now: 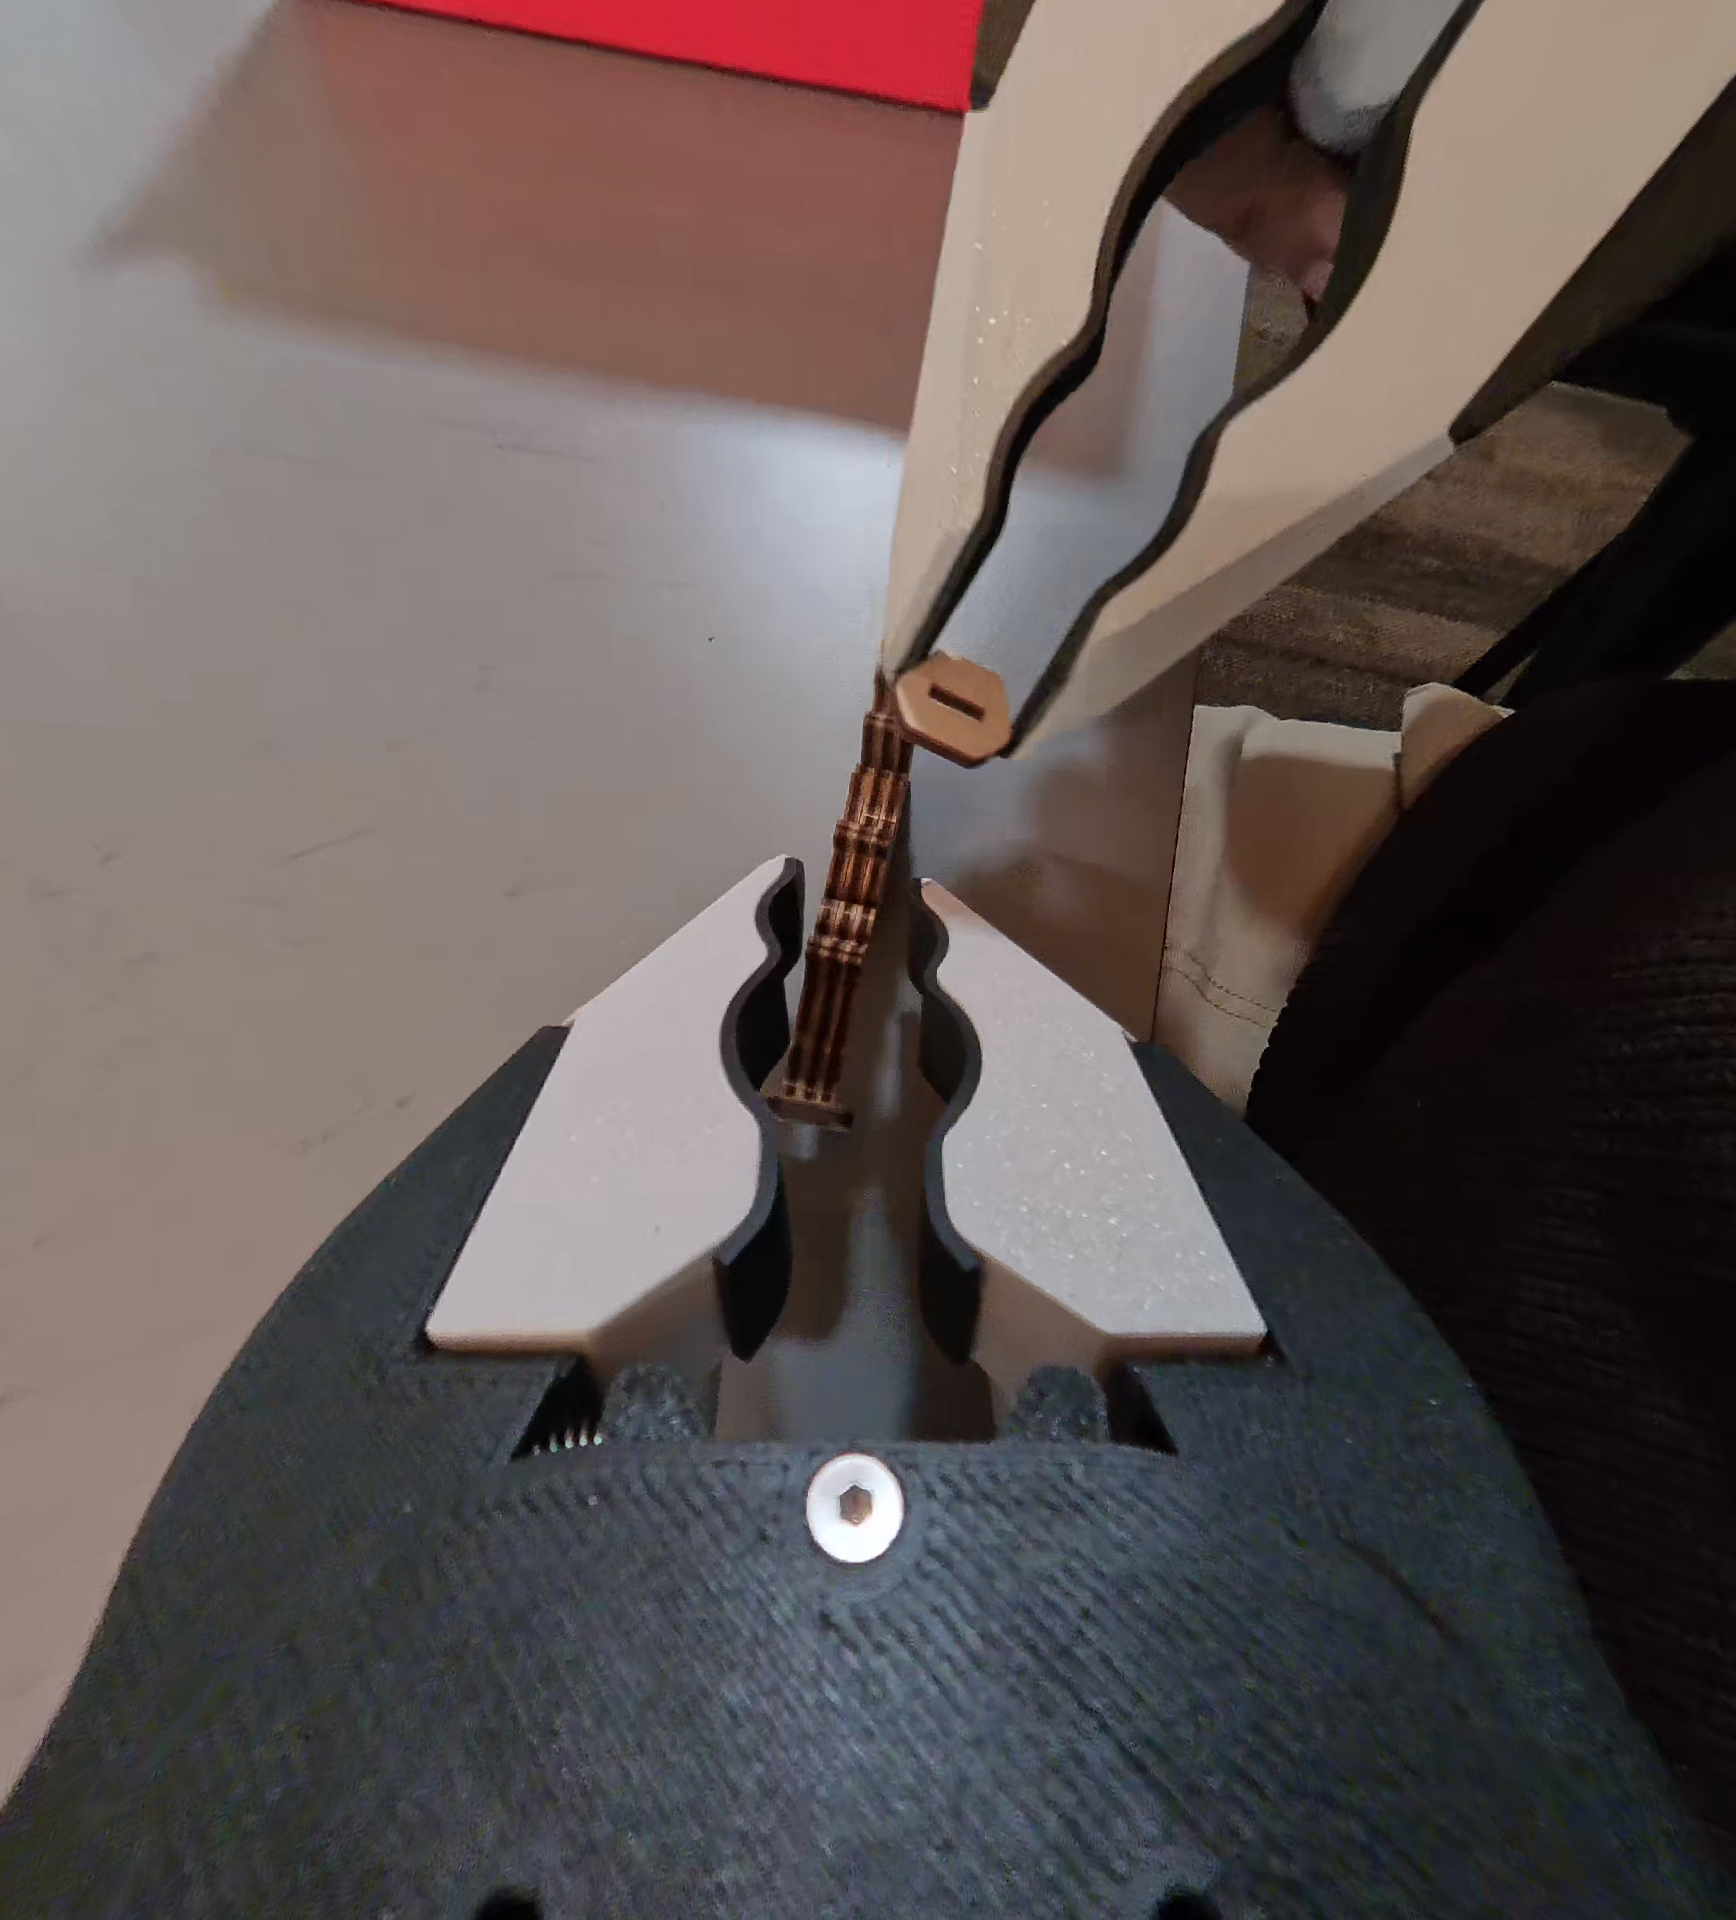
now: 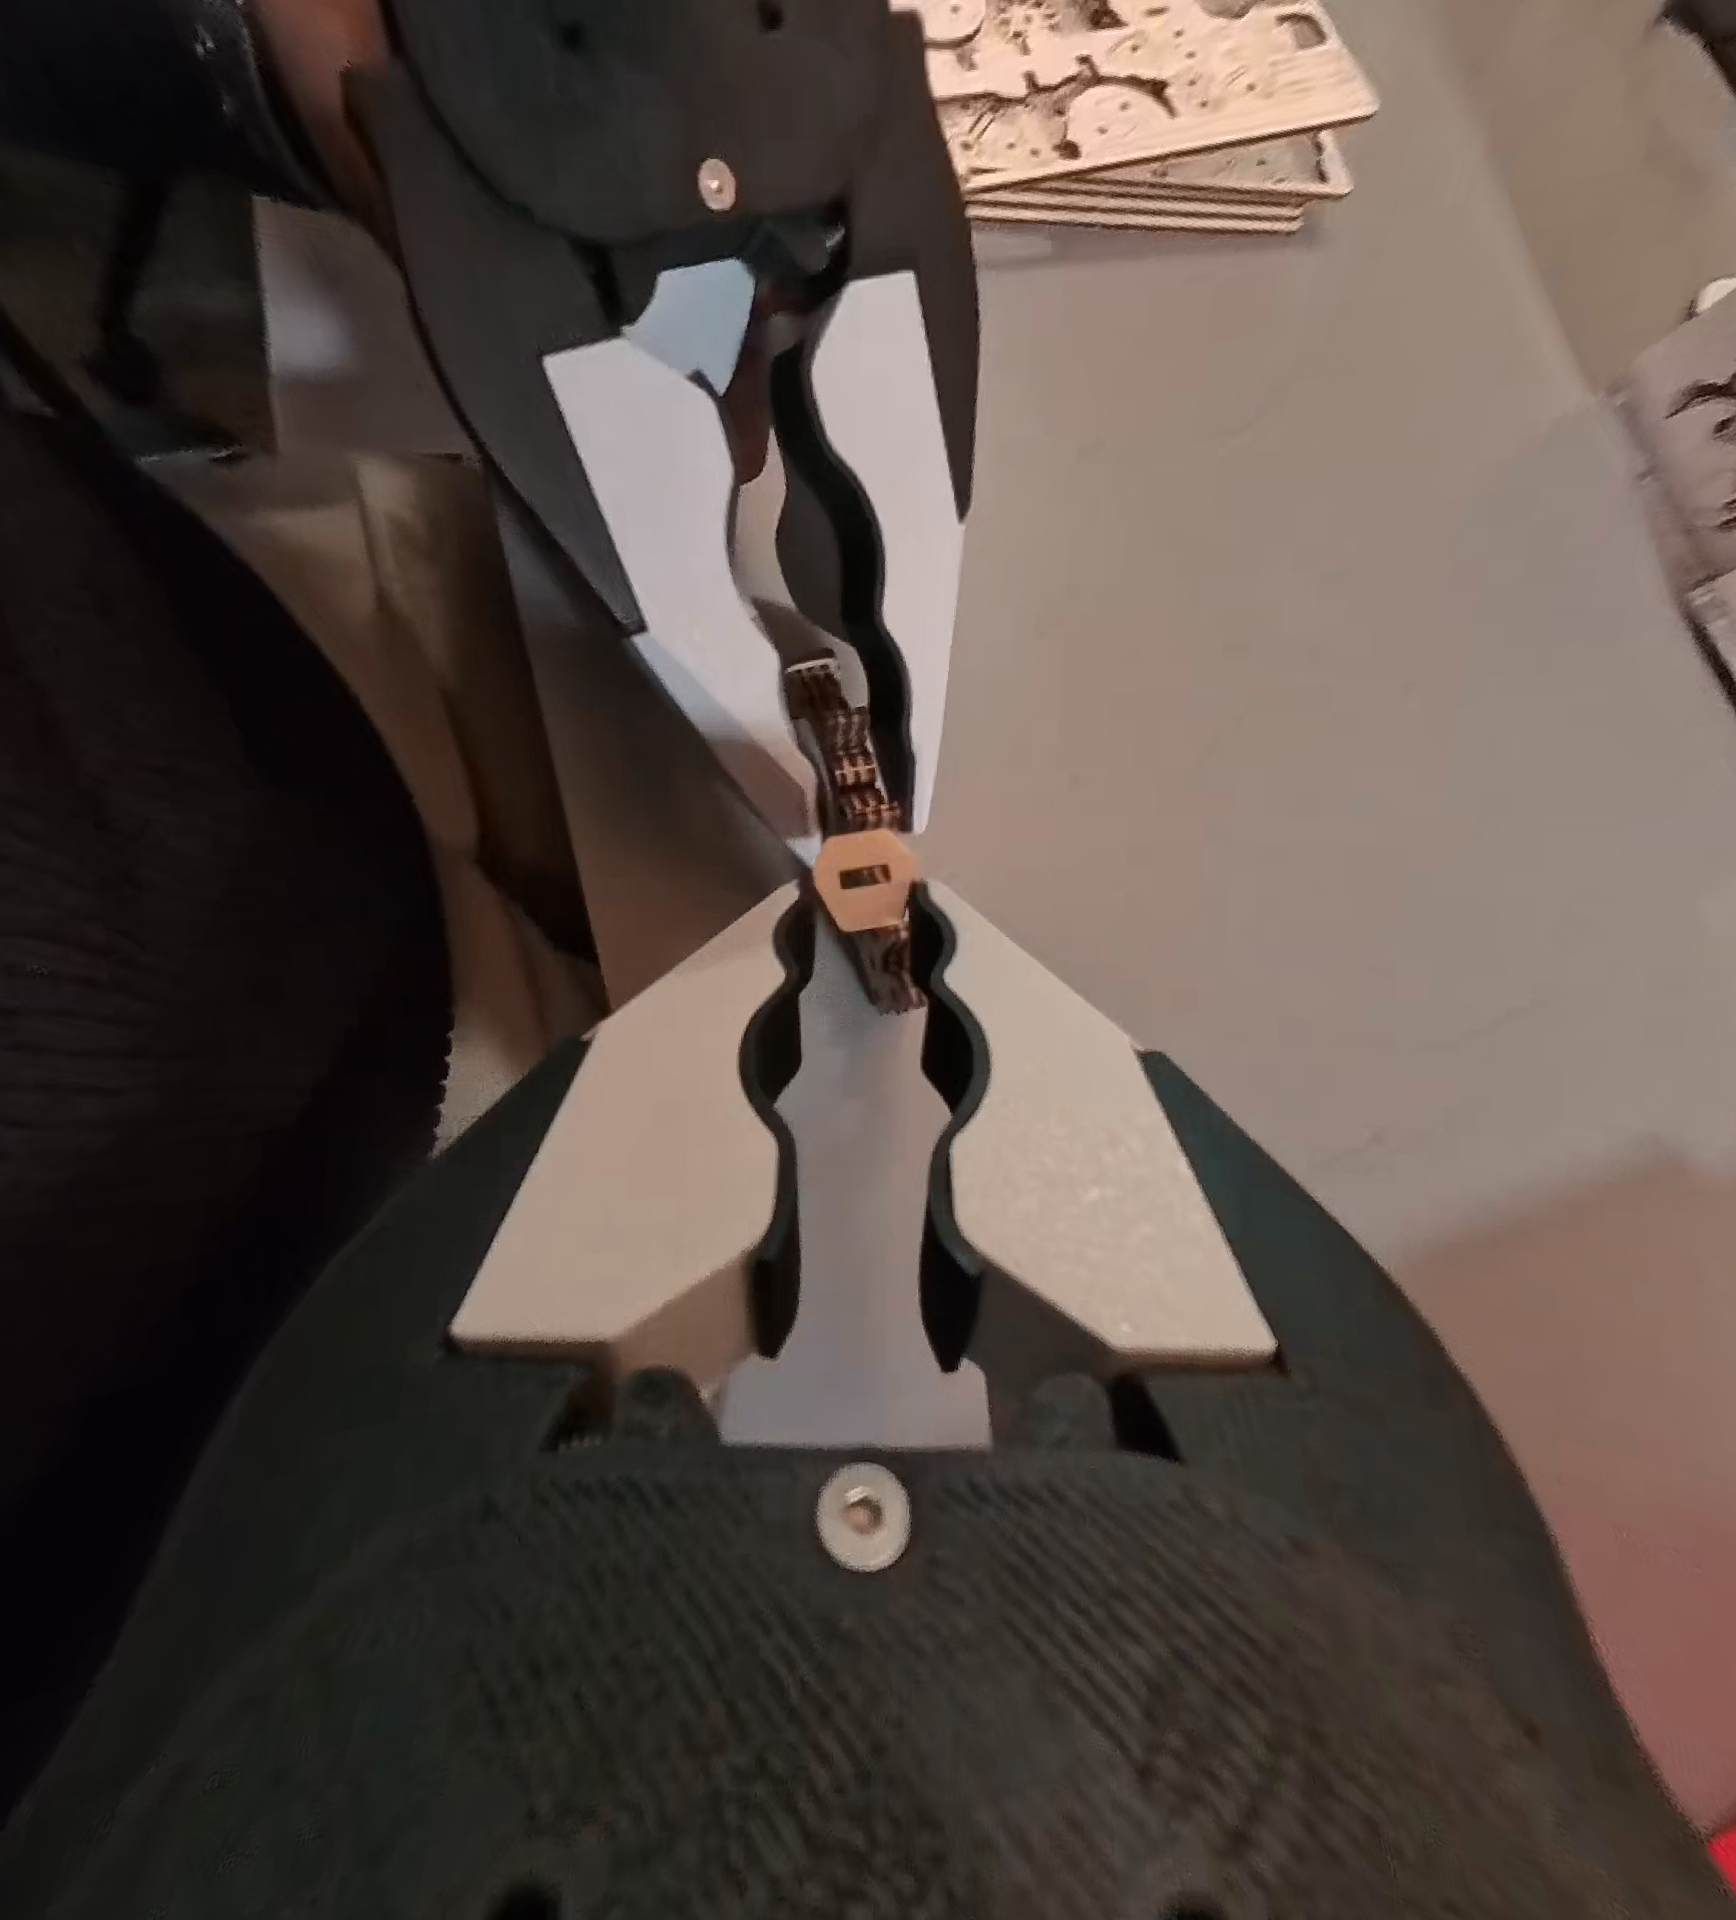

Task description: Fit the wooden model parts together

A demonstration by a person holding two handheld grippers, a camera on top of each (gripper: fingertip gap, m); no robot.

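My left gripper (image 1: 859,883) is shut on a stepped, layered wooden part (image 1: 848,935) that sticks up and forward from between its fingers. My right gripper (image 1: 957,696) comes in from the upper right and is shut on a small hexagonal wooden plate with a slot (image 1: 950,712). The plate touches the far end of the stepped part. In the right wrist view the hexagonal plate (image 2: 864,883) sits at my right gripper's (image 2: 864,902) tips. The left gripper (image 2: 859,810) faces it from above, with the stepped part (image 2: 843,748) between its fingers. Both parts are held above the grey table (image 1: 324,675).
A stack of laser-cut wooden sheets (image 2: 1155,125) lies at the table's far side. Patterned sheets (image 2: 1726,468) lie at the right. A red object (image 1: 687,42) sits at the table's far edge. A person's dark clothing (image 2: 116,883) is close beside the grippers. Both grippers' tips are close together, under 4 cm apart.
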